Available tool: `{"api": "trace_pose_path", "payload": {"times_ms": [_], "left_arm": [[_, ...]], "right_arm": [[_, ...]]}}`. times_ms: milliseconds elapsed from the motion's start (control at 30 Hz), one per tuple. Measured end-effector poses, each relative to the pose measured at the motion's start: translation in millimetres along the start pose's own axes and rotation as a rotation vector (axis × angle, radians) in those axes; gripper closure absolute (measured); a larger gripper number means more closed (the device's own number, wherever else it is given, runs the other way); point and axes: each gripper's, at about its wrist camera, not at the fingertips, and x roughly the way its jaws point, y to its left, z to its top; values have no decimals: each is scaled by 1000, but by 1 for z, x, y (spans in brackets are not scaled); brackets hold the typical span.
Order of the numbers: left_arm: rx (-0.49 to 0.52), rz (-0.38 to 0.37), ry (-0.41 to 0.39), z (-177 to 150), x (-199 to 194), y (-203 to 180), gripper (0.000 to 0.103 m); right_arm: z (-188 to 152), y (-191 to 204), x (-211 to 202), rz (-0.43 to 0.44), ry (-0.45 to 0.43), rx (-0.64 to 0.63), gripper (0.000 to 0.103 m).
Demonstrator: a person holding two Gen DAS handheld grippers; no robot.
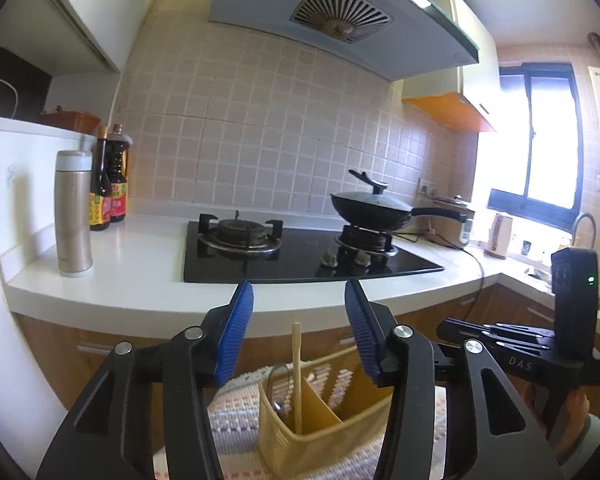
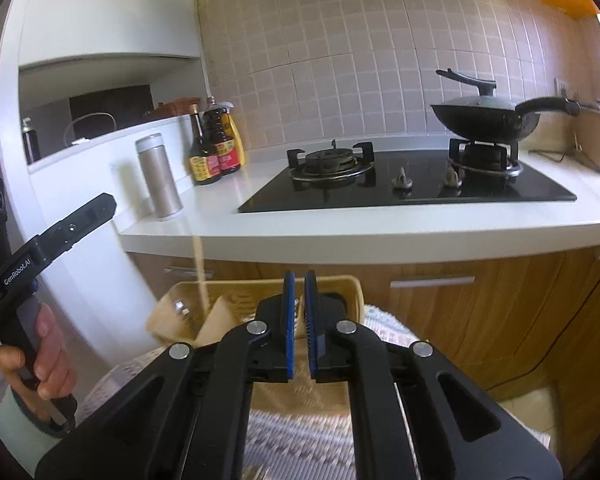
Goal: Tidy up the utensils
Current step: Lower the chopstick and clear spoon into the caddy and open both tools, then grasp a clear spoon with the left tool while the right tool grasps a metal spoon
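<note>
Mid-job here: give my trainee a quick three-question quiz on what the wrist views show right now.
1. True or false: the left tongs grip the pale wooden chopstick.
2. Which burner holds the lidded black wok: A the one nearer the bottles, B the farther one?
3. Fill in: the chopstick stands in the yellow plastic divided ____.

Key: 1 false, they stand open above it; 2 B; 3 basket.

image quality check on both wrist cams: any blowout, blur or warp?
Left wrist view: window blown out, washing the right end of the counter; tiles bow from fisheye. Right wrist view: even light, chopstick smeared and faint, counter edge curved, black corners on both.
</note>
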Motion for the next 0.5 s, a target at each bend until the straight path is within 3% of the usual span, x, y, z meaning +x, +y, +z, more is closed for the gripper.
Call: {"api": "trace_pose_path", "payload": {"times_ms": [167,267,333,500], "left_arm": [[-31,-55,7,15,-37,-2,46],[-15,-107,56,20,-51,-9,32],[2,-149,98,19,-62,-14,32],[50,-108,214,3,-74,-18,32]], "right_arm": [[3,8,-32,41,19,26,96],[5,11,-47,33,47,51,77],[4,12,-56,18,60,60,50],[-10,23,-68,-23,149,43,46]]}}
